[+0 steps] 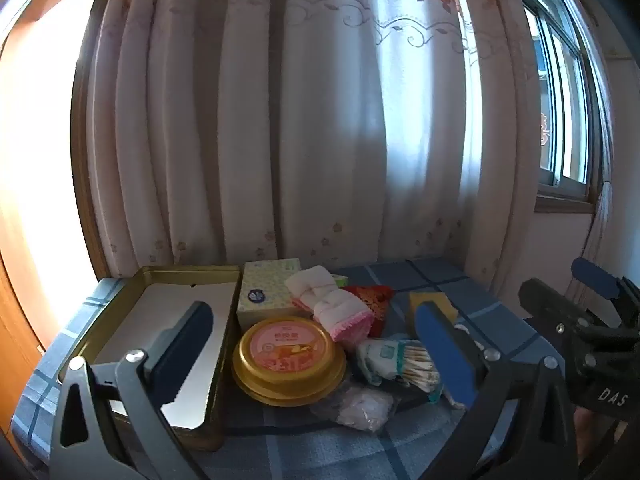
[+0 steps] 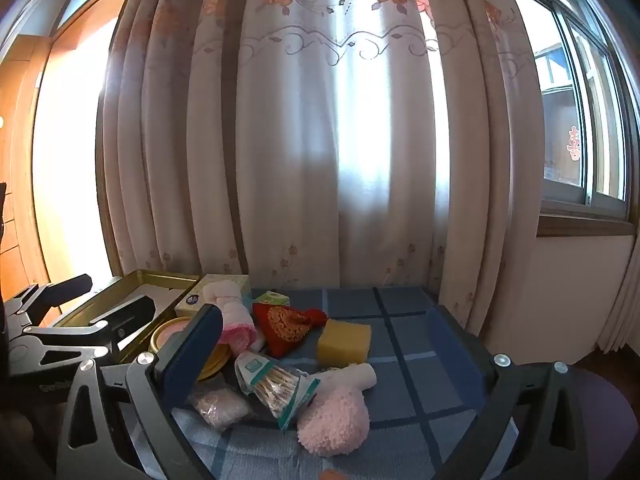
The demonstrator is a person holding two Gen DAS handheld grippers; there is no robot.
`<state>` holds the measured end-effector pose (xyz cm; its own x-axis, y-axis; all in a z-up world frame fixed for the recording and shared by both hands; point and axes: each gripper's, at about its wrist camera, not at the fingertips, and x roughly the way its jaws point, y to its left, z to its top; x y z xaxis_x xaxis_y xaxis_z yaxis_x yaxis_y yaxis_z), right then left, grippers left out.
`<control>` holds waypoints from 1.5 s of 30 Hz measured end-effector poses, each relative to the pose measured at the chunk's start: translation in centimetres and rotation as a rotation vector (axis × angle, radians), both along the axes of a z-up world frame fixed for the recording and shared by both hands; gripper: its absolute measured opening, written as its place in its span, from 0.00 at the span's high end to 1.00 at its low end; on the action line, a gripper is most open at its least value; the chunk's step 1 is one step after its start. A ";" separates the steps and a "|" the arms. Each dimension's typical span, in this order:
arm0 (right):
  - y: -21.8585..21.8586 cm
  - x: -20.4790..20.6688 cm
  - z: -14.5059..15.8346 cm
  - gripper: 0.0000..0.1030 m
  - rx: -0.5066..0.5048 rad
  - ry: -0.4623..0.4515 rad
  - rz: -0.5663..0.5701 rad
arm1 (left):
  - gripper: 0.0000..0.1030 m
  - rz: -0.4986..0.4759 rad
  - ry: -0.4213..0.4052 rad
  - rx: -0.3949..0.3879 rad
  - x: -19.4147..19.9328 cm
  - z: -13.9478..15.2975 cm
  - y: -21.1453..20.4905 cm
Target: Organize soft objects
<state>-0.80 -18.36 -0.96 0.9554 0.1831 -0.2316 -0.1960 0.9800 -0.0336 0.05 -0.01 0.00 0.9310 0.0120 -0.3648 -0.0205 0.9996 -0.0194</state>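
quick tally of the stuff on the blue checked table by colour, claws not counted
pink: 3 - rolled towel, fluffy mitten, bagged pink item
yellow or gold: 3 - sponge, round tin, open metal box
red: 1 - embroidered pouch
pale green: 1 - tissue box
clear: 1 - bag of cotton swabs
total: 9

White letters "DAS" are showing on the black right gripper [image 1: 592, 300]; the round gold tin's [image 1: 289, 360] pink label is staying illegible.

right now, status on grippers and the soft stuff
Left gripper open, empty. Right gripper open, empty. Pink fluffy mitt loose on table; gold tin holds none. Swab bag crowds mitt.
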 end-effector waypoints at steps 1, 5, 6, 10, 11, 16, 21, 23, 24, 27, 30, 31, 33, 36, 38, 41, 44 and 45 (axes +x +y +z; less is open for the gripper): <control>0.0 0.0 0.0 0.01 0.000 0.000 0.001 | 0.00 0.002 -0.001 0.001 0.0 0.0 0.0; 0.0 0.3 0.0 0.01 -0.001 0.032 -0.005 | 0.00 0.010 -0.006 -0.007 -0.2 -0.3 0.1; 0.0 0.4 0.1 0.01 -0.001 0.032 -0.006 | 0.00 0.009 -0.006 -0.007 -0.2 -0.1 0.1; -0.2 0.5 -1.1 0.01 0.006 0.028 -0.007 | 0.00 0.010 -0.010 -0.001 -0.1 -0.2 0.1; -0.3 0.5 -1.2 0.01 0.008 0.026 -0.008 | 0.00 0.008 -0.009 0.000 -0.1 -0.2 0.1; -0.2 0.3 -0.8 0.01 0.013 0.030 -0.009 | 0.00 0.008 -0.012 0.006 -0.1 -0.2 0.1; -0.4 0.2 -0.9 0.01 0.016 0.026 -0.004 | 0.00 0.008 -0.009 0.004 -0.1 -0.2 0.1; -0.5 0.2 -1.0 0.01 0.016 0.027 -0.002 | 0.00 0.008 -0.010 0.003 -0.1 -0.1 0.2; -0.5 0.2 -1.0 0.01 0.017 0.028 -0.003 | 0.00 0.008 -0.010 0.003 -0.1 -0.1 0.3; -0.4 0.2 -1.1 0.01 0.015 0.032 -0.003 | 0.00 0.007 -0.010 0.002 0.0 -0.1 0.3; -0.4 0.0 -1.3 0.01 0.014 0.035 -0.002 | 0.00 0.007 -0.011 0.001 0.0 -0.1 0.3; -0.4 0.1 -1.2 0.01 0.015 0.036 -0.002 | 0.00 0.007 -0.012 0.000 0.0 -0.1 0.4; -0.4 0.0 -1.2 0.01 0.017 0.036 -0.002 | 0.00 0.010 -0.011 0.001 0.0 -0.1 0.3; -0.4 0.1 -1.1 0.01 0.014 0.038 -0.004 | 0.00 0.011 -0.010 -0.001 0.0 -0.1 0.5; -0.4 0.1 -1.1 0.01 0.016 0.039 -0.002 | 0.00 0.012 -0.010 -0.003 0.0 0.0 0.6; -0.4 0.1 -1.2 0.01 0.016 0.040 -0.003 | 0.00 0.012 -0.009 -0.002 0.0 0.0 0.6; -0.3 0.0 -1.3 0.01 0.017 0.042 -0.003 | 0.00 0.013 -0.010 -0.002 0.0 -0.1 0.6; -0.3 -0.1 -1.4 0.01 0.019 0.043 -0.004 | 0.00 0.013 -0.009 -0.001 0.0 -0.1 0.6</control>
